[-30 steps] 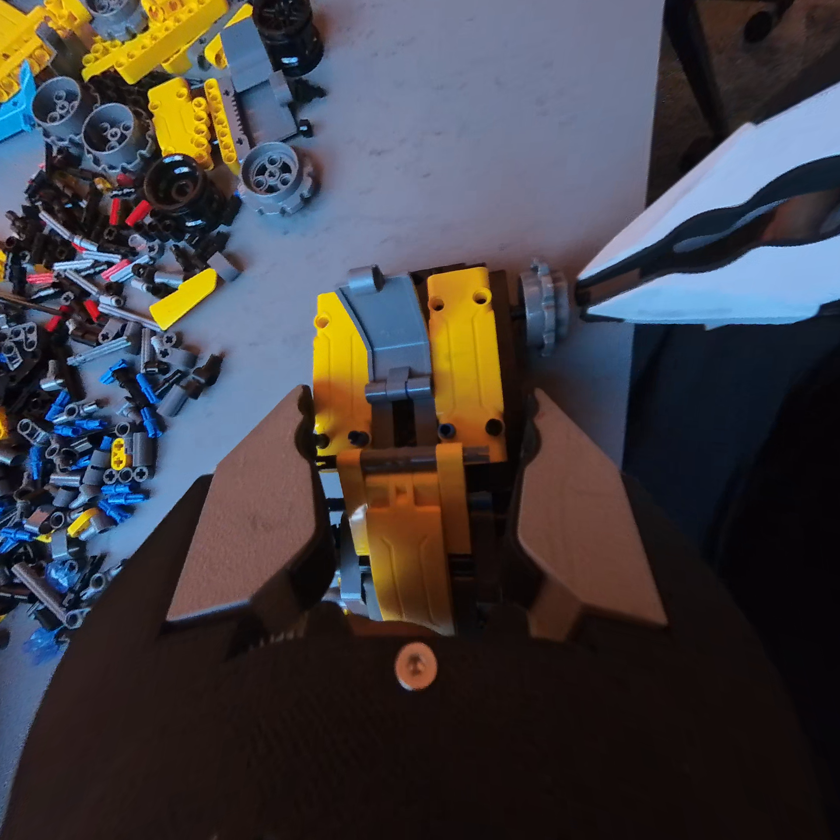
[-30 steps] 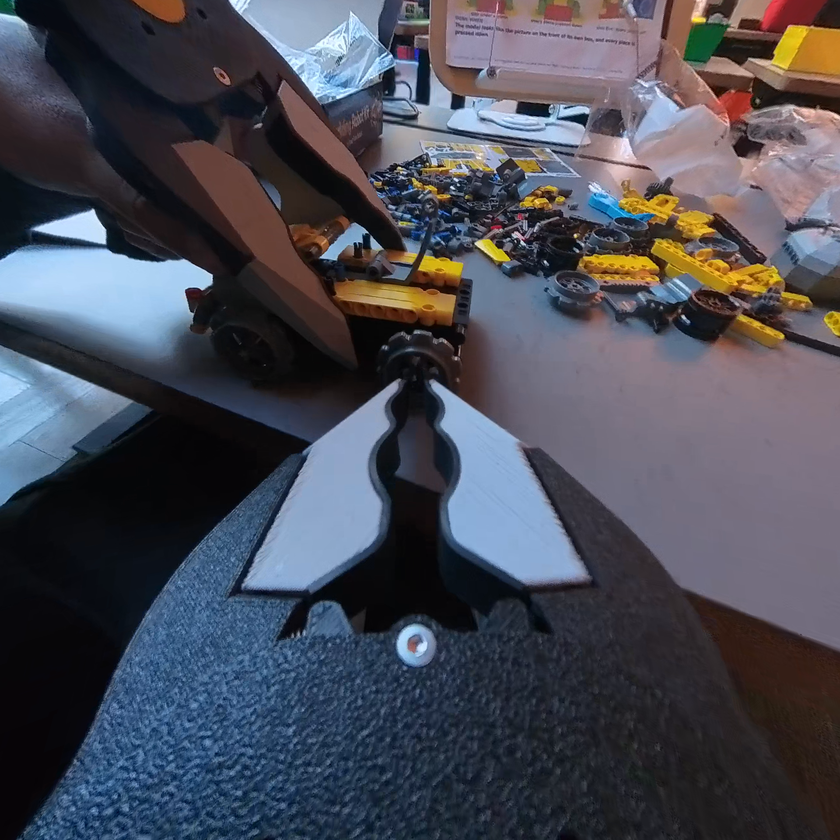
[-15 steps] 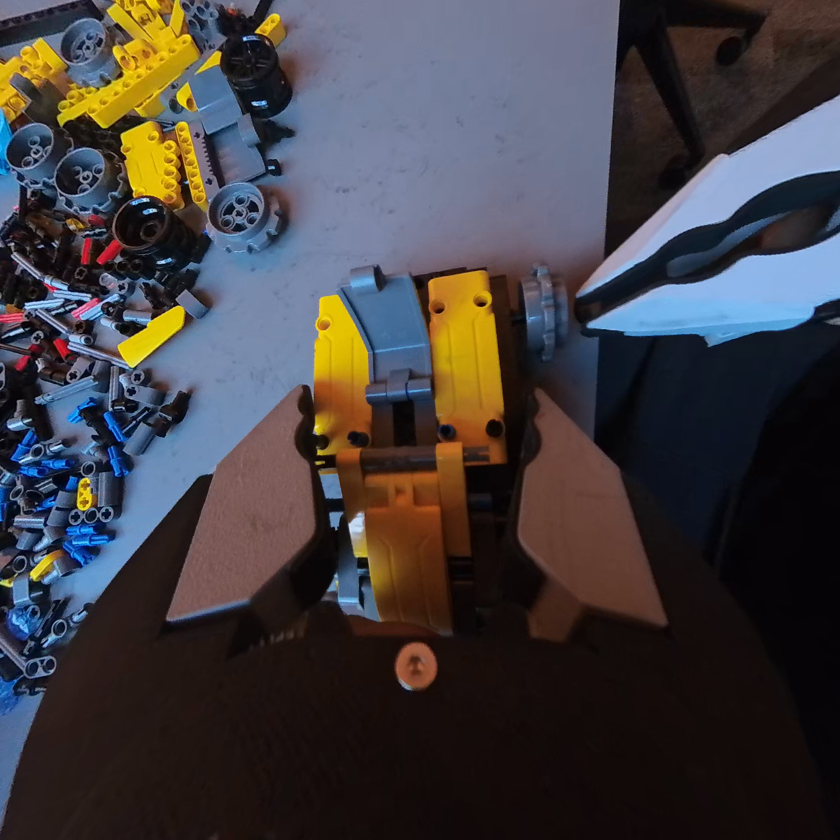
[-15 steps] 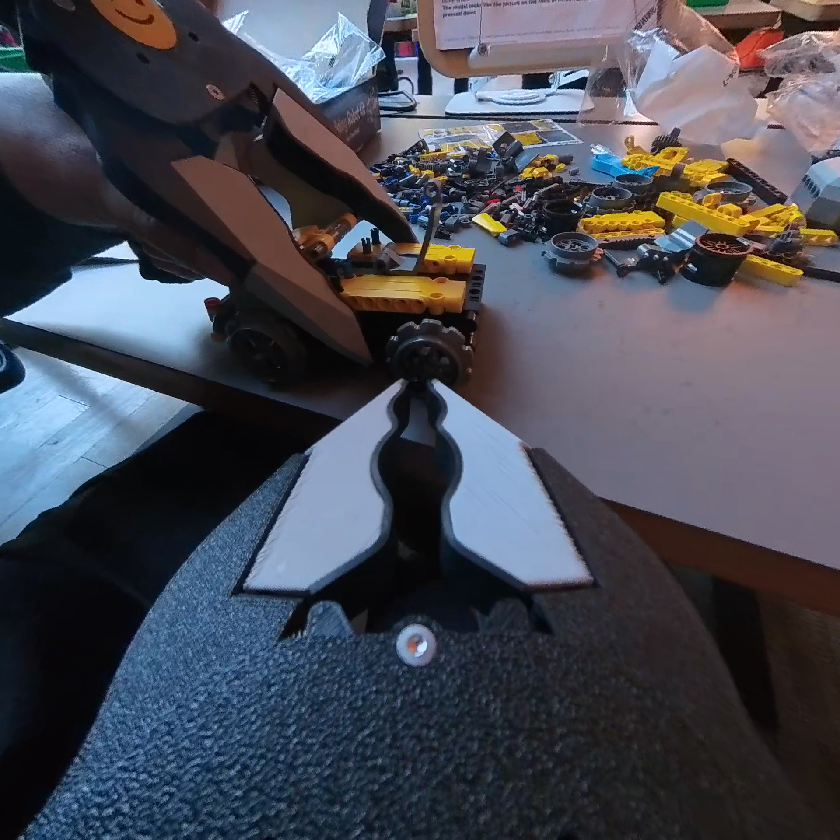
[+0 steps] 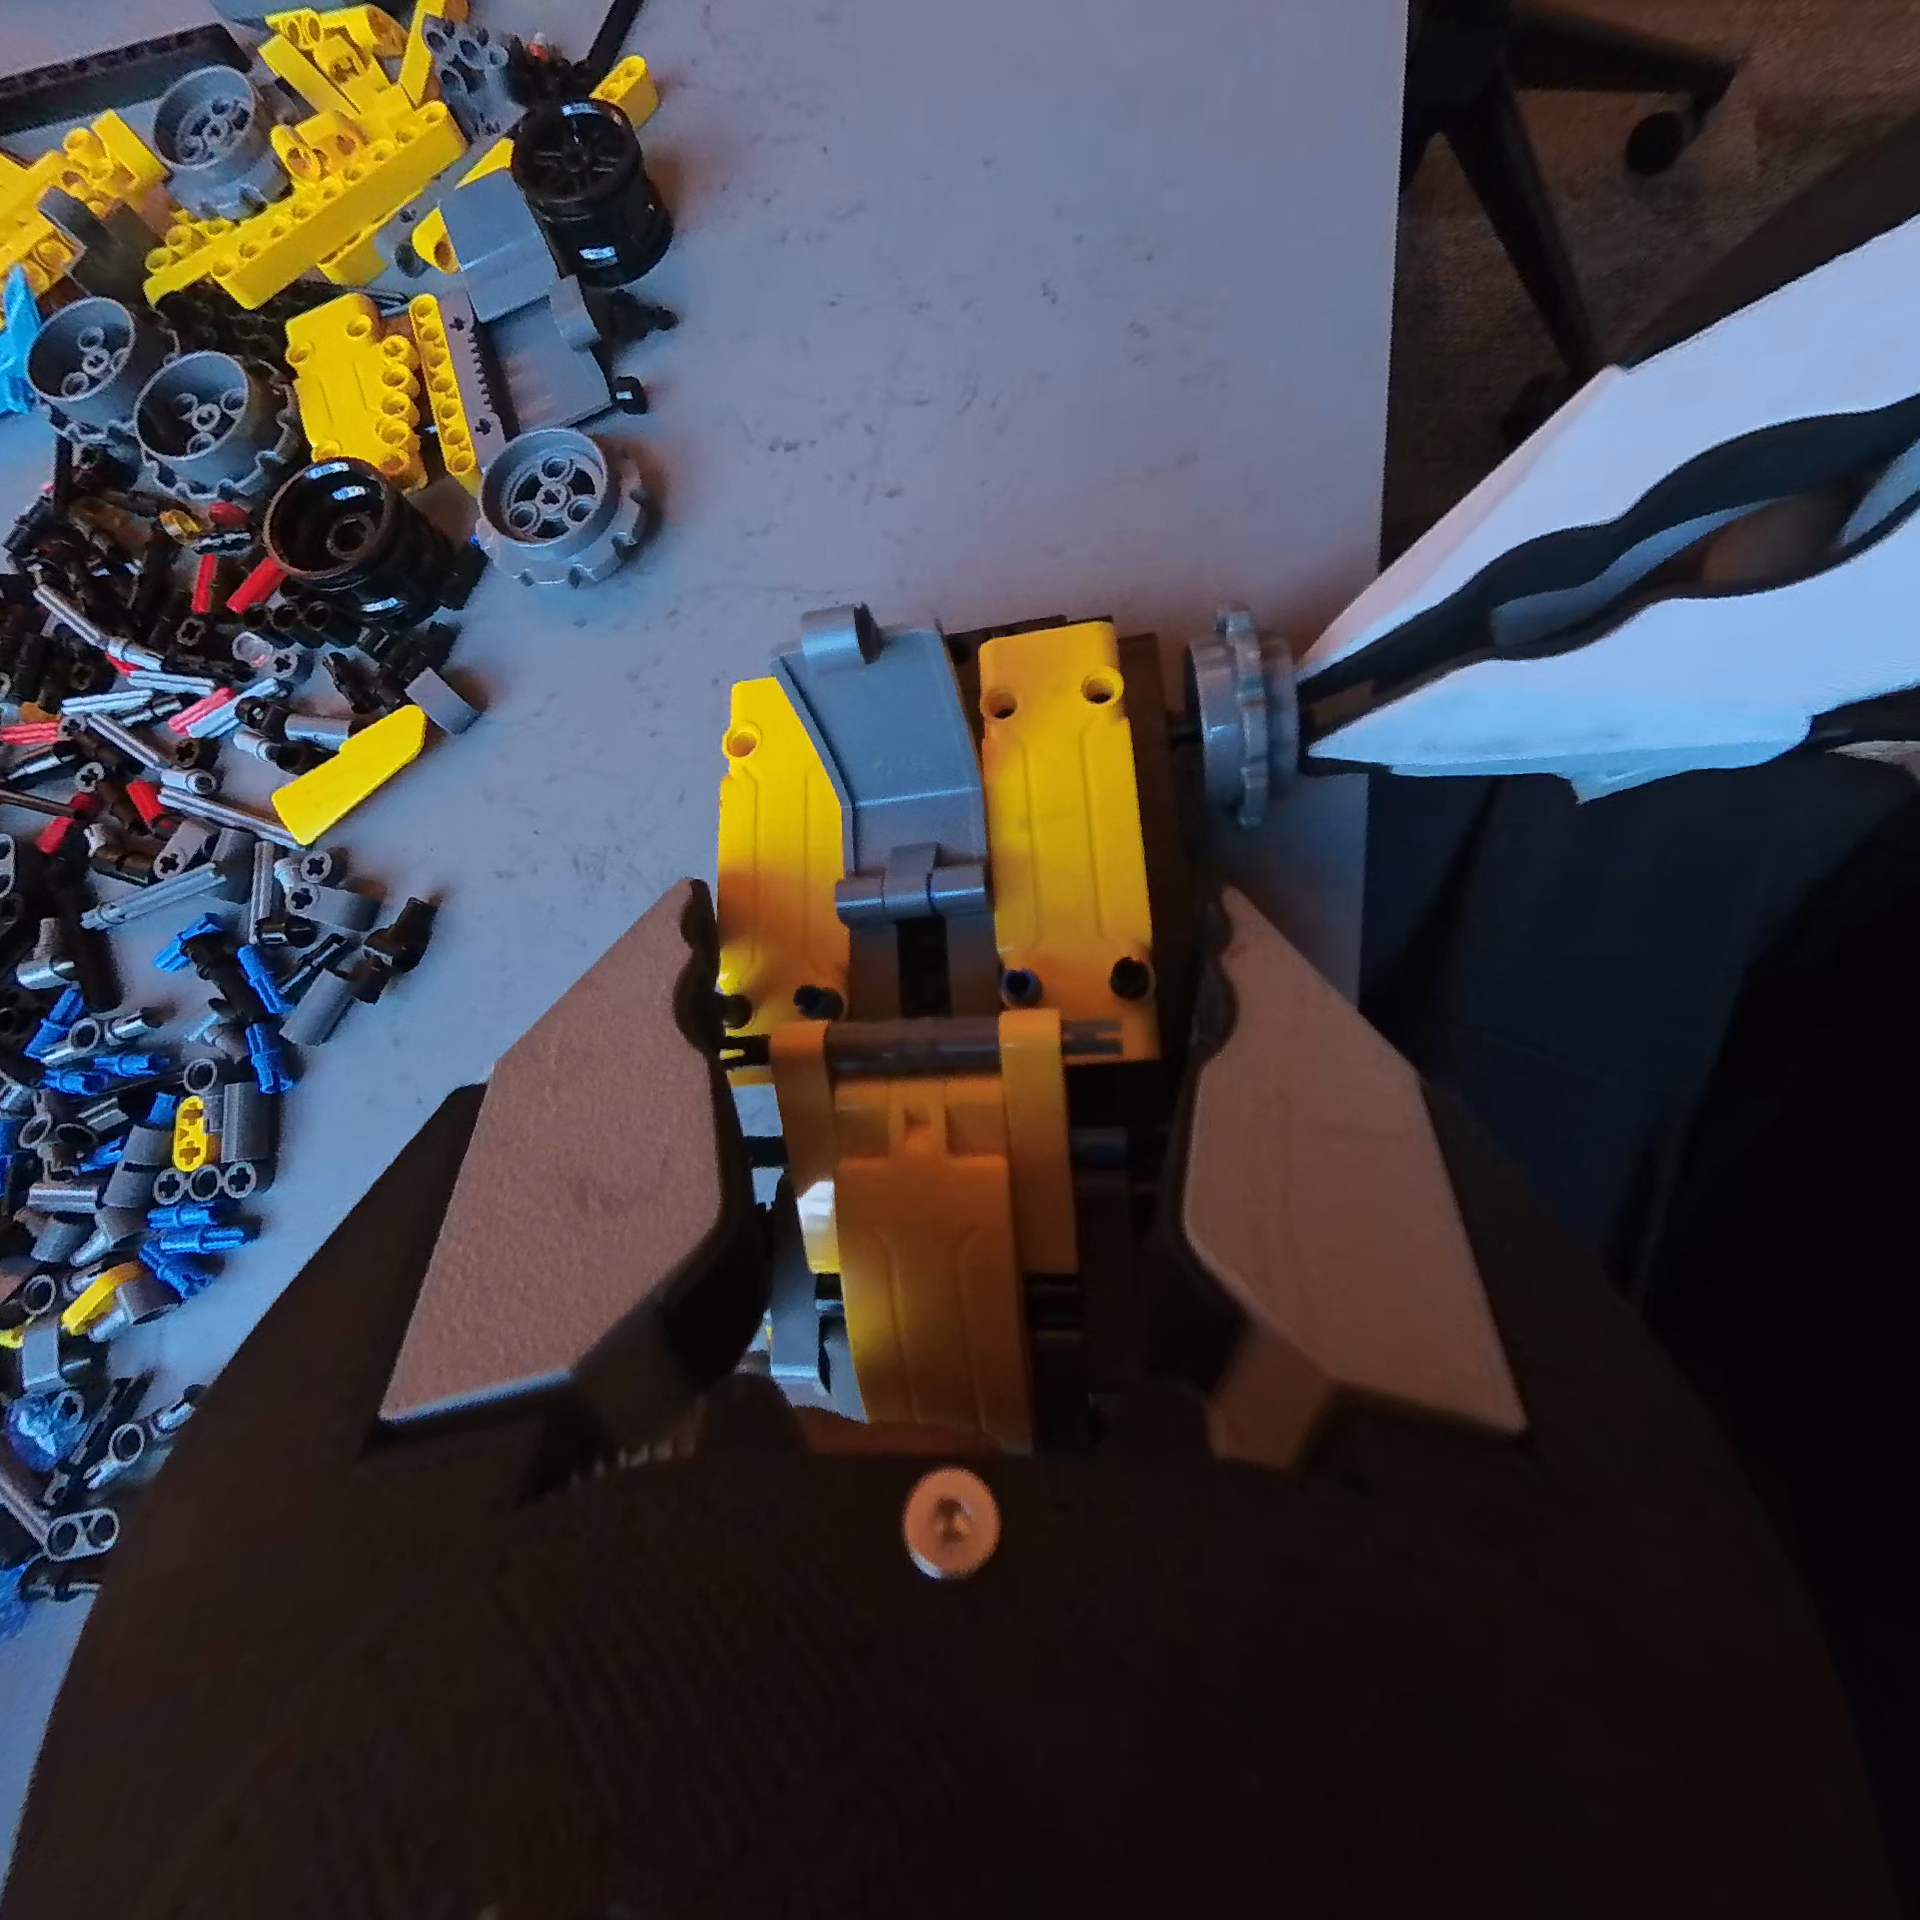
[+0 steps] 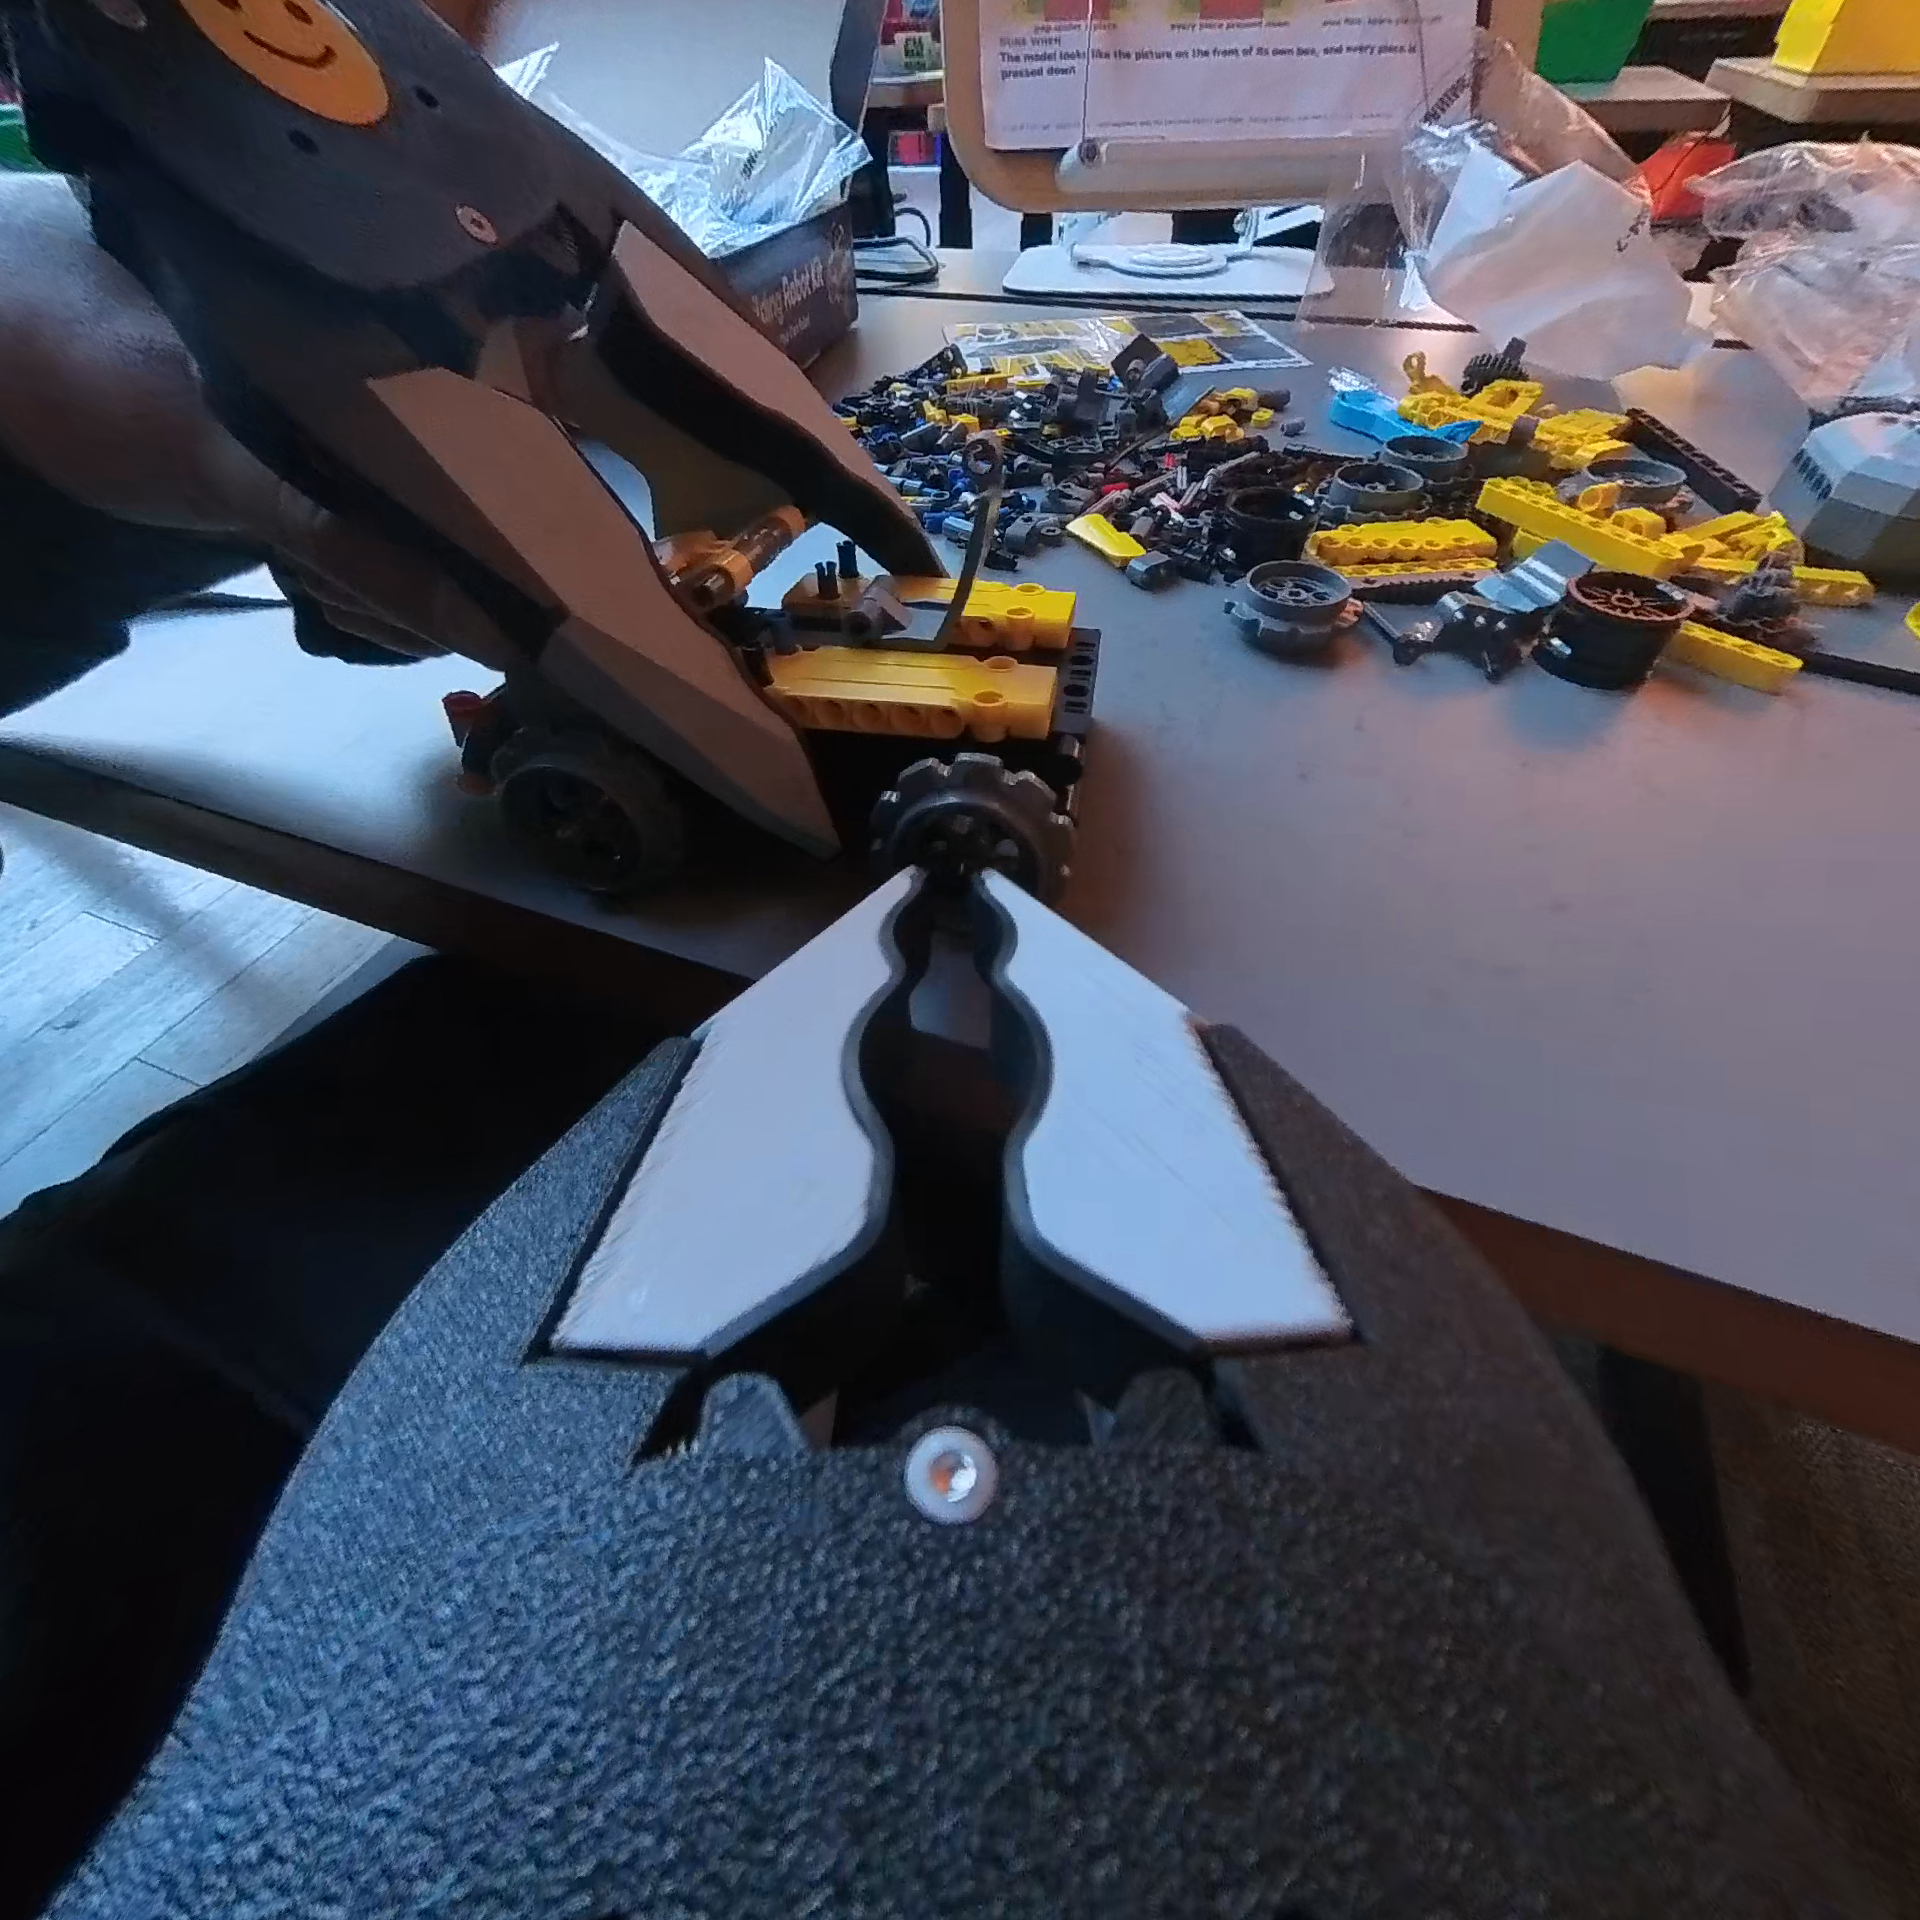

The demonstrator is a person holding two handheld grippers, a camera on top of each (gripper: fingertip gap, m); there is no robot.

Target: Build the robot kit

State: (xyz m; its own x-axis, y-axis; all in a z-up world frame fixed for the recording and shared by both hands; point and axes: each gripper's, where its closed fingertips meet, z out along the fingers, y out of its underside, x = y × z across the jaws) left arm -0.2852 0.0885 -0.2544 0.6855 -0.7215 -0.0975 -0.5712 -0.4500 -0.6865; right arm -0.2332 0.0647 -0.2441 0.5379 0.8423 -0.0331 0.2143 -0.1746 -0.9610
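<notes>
A yellow, grey and black brick vehicle model (image 5: 1060, 810) stands at the table's right edge. My left gripper (image 5: 961, 914) is shut on the model, one brown finger on each side of its body. A grey toothed wheel hub (image 5: 1236, 717) sits on the model's right side. My right gripper (image 5: 1309, 717), with white fingers, is shut and its tips touch the hub's outer face. In the right wrist view my right gripper (image 6: 951, 883) meets the hub (image 6: 971, 821) just below its centre. The left gripper (image 6: 878, 707) comes down over the model (image 6: 914, 686) from the upper left. A black tyre (image 6: 592, 821) is on the model's rear.
Loose parts lie to the left: small pins and connectors (image 5: 156, 935), yellow beams (image 5: 353, 384), a grey hub (image 5: 556, 509), black tyres (image 5: 343, 530). The table edge (image 5: 1387, 416) runs beside the model. Plastic bags (image 6: 1538, 239), a dark box (image 6: 800, 301) and a grey block (image 6: 1860, 499) stand behind. Left tips and right tips are each some 30 cm from the grey block (image 6: 1860, 499).
The left gripper and the model have slid a little toward the table's edge. The right gripper has stayed at the hub, shut, with its tips now against it.
</notes>
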